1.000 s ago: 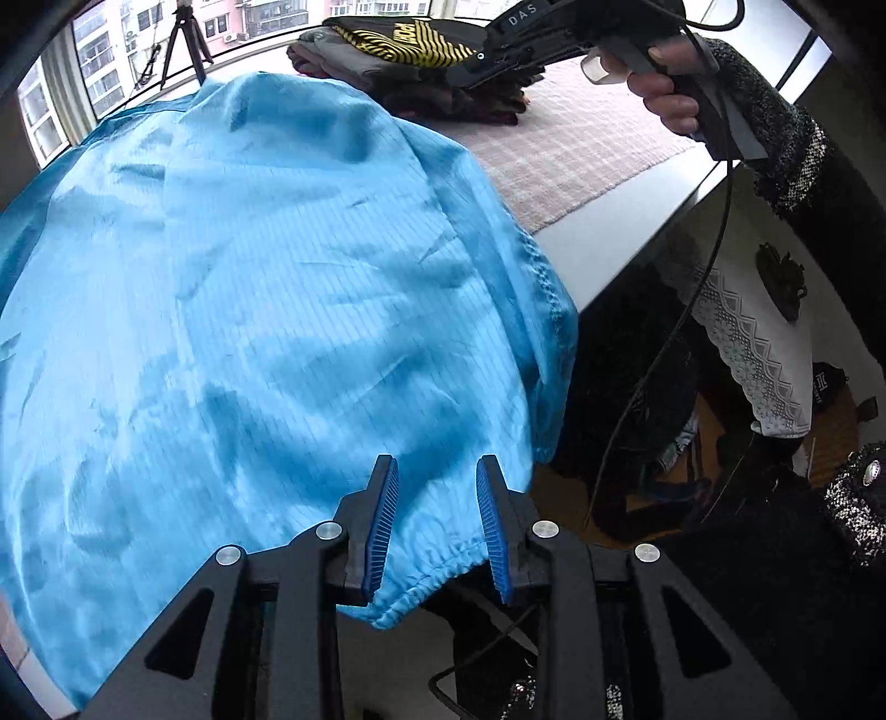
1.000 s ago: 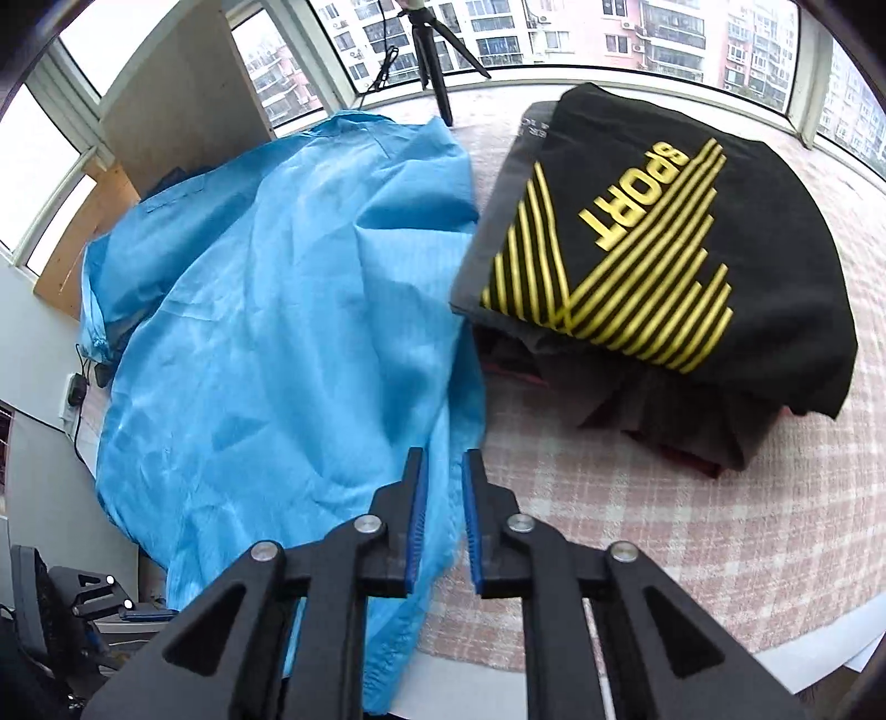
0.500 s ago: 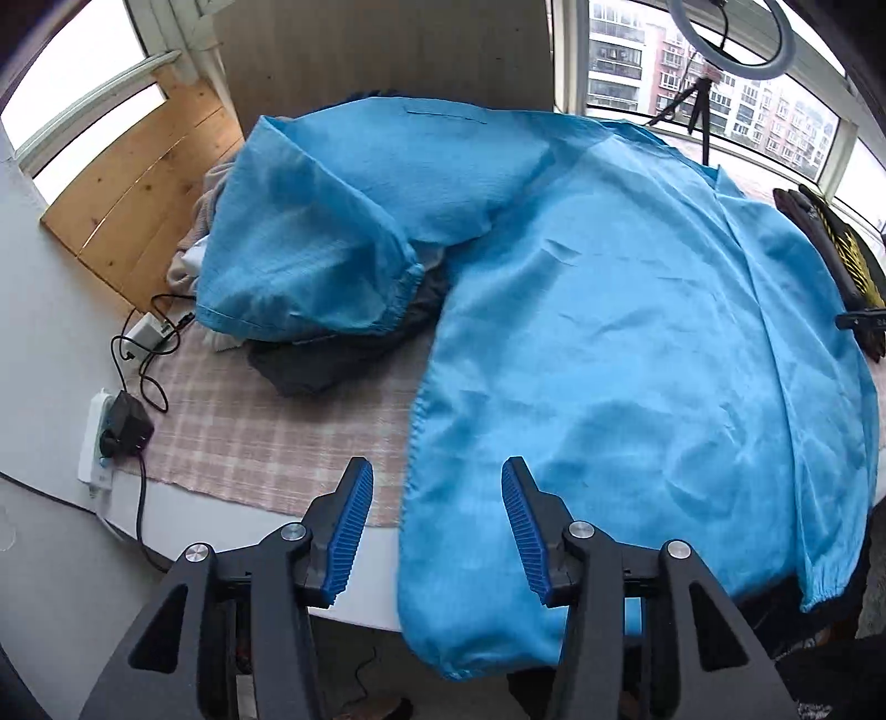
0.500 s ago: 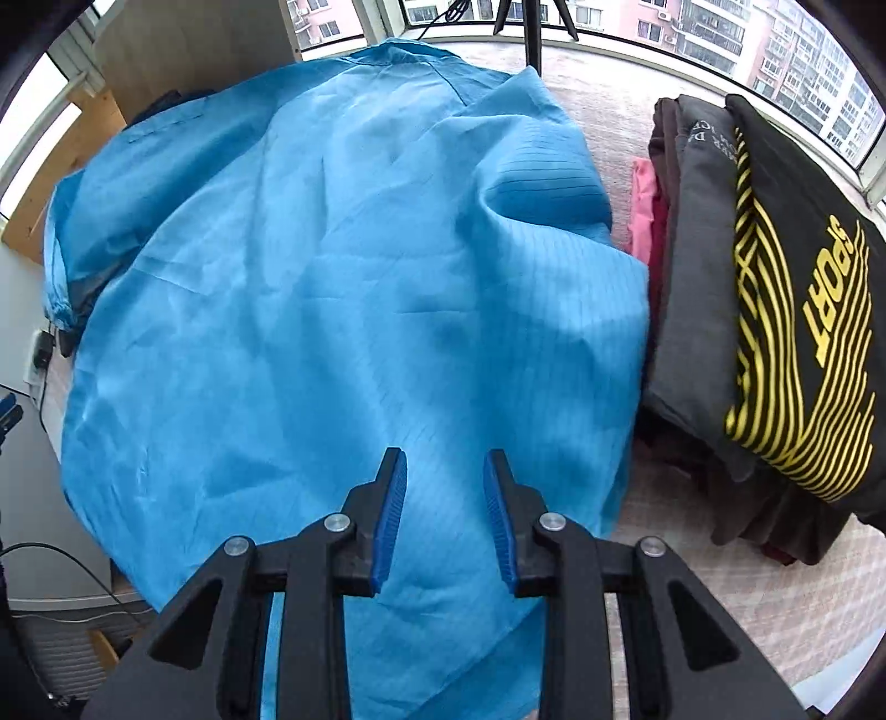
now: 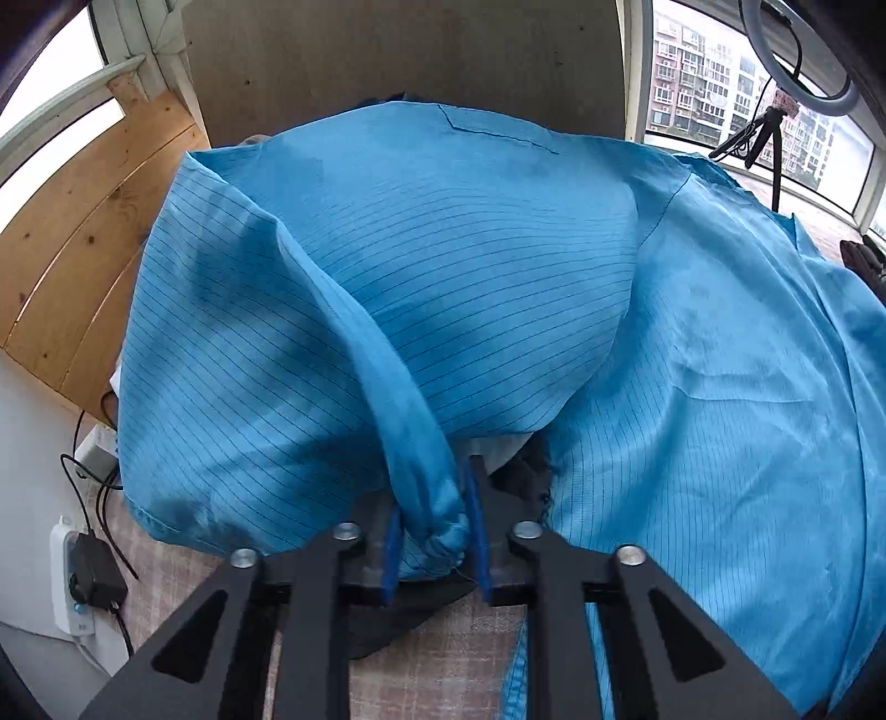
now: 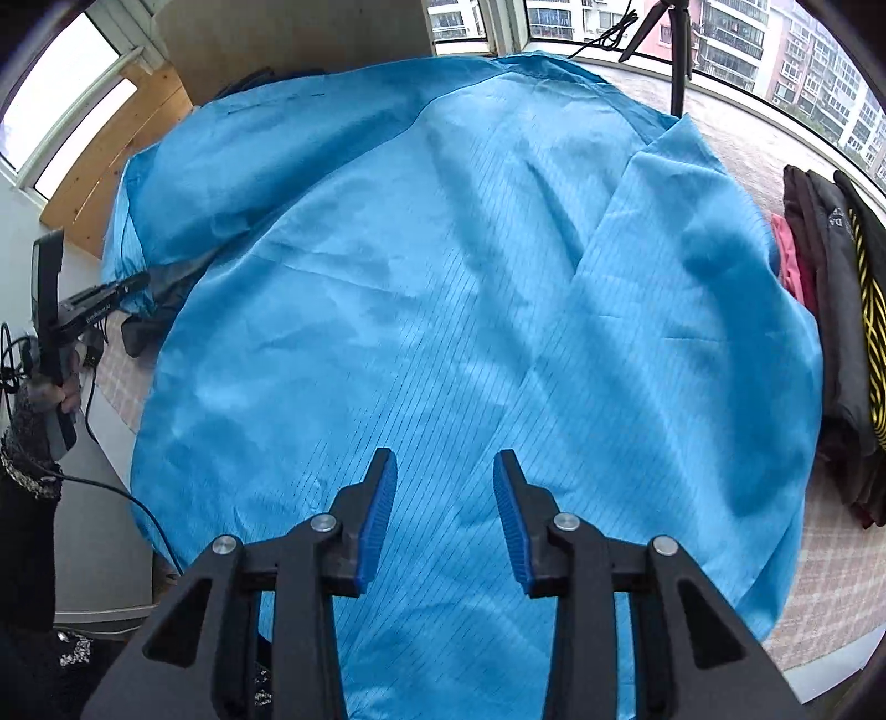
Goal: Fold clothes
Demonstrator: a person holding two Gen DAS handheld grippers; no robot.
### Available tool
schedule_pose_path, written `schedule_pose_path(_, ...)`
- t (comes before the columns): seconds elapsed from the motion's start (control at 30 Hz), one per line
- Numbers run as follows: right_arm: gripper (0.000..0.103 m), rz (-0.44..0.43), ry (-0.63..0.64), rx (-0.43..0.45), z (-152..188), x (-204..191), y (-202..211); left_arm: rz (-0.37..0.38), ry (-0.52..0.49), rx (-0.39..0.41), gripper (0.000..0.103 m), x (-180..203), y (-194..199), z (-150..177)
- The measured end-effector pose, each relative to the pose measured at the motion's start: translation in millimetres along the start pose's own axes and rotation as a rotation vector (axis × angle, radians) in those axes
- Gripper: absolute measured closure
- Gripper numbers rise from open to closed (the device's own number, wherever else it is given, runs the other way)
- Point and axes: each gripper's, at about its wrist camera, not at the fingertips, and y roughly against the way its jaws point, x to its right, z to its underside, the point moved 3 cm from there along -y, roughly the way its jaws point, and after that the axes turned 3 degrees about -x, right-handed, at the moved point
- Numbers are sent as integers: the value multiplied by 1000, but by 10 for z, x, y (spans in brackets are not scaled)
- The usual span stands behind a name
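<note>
To your left a wooden board (image 5: pixel 83 266) leans against the window wall, and below it a white power strip (image 5: pixel 66 587) holds a black plug (image 5: pixel 97 579) with cables trailing off. A checked pink cloth (image 6: pixel 830 576) covers the table. At the far edge you see a black tripod (image 6: pixel 678 50) by the windows and a ring light (image 5: pixel 797 66) above it, with apartment blocks (image 5: pixel 698 77) outside.
</note>
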Motion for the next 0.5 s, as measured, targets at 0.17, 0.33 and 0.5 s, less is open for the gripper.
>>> schedule_pose_path(0.17,64,137,-1,-118,401,5,-484,61,-114,67,94,-284,409,-59)
schedule_pose_path(0.33,61,227,-120,-151,746,336,-458,249,-280,121,94,-46,1059,-47)
schedule_pose_path(0.5,61,148,-258,-104,676,650,-237,549,-567,50,94,833,1641,517)
